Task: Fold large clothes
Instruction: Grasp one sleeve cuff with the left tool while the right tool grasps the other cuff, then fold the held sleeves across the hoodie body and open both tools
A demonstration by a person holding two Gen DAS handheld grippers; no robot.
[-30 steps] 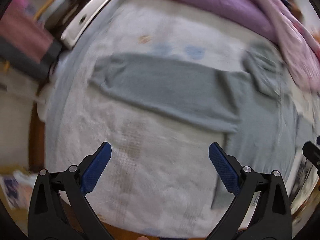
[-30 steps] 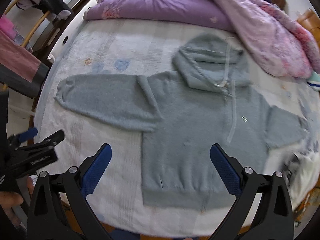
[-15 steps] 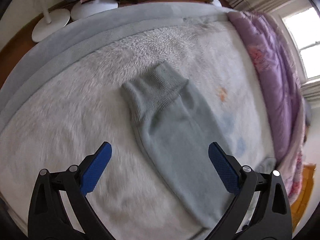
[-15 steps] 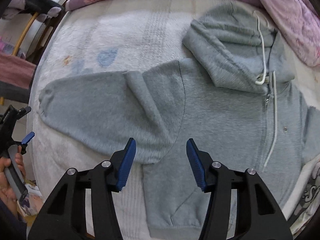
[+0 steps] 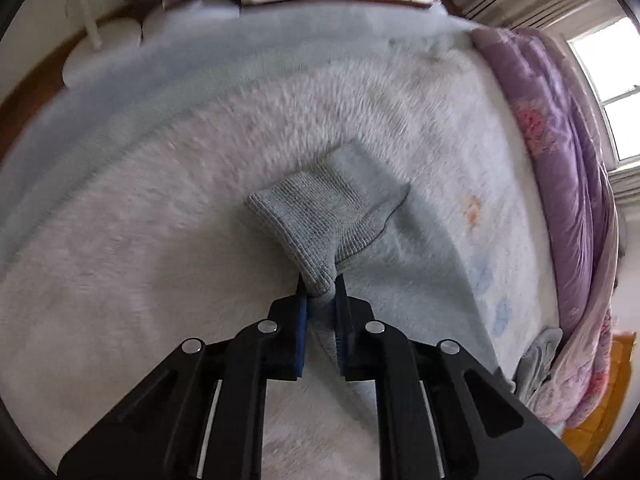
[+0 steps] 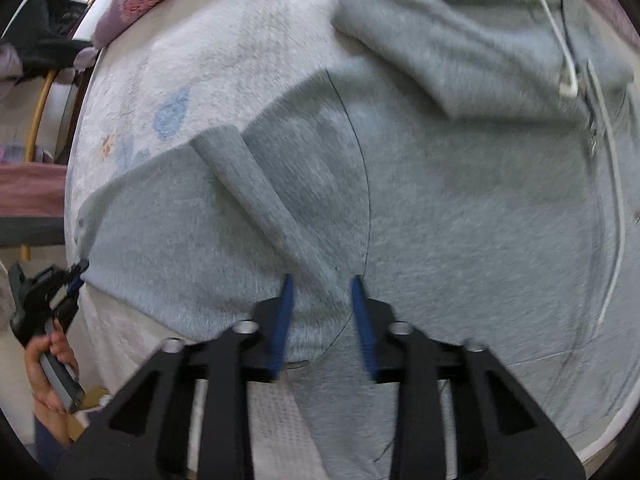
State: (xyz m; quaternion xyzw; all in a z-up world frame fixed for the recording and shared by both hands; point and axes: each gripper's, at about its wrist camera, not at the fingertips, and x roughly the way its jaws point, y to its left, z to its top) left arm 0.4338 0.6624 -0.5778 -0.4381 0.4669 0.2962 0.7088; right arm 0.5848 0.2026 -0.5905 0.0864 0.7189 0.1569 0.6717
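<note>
Two grippers close on the grey hoodie (image 6: 460,208) spread on the bed (image 5: 160,280): left gripper (image 5: 320,300) fingers clamp the cuff (image 5: 324,216), right gripper (image 6: 322,308) fingers straddle the underarm; a shallow pinch could slip.

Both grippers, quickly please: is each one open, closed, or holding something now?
Left gripper: closing, pads already pinching the ribbed sleeve cuff.
Right gripper: closing around the grey hoodie near the armpit; firm grip cannot be told.
</note>
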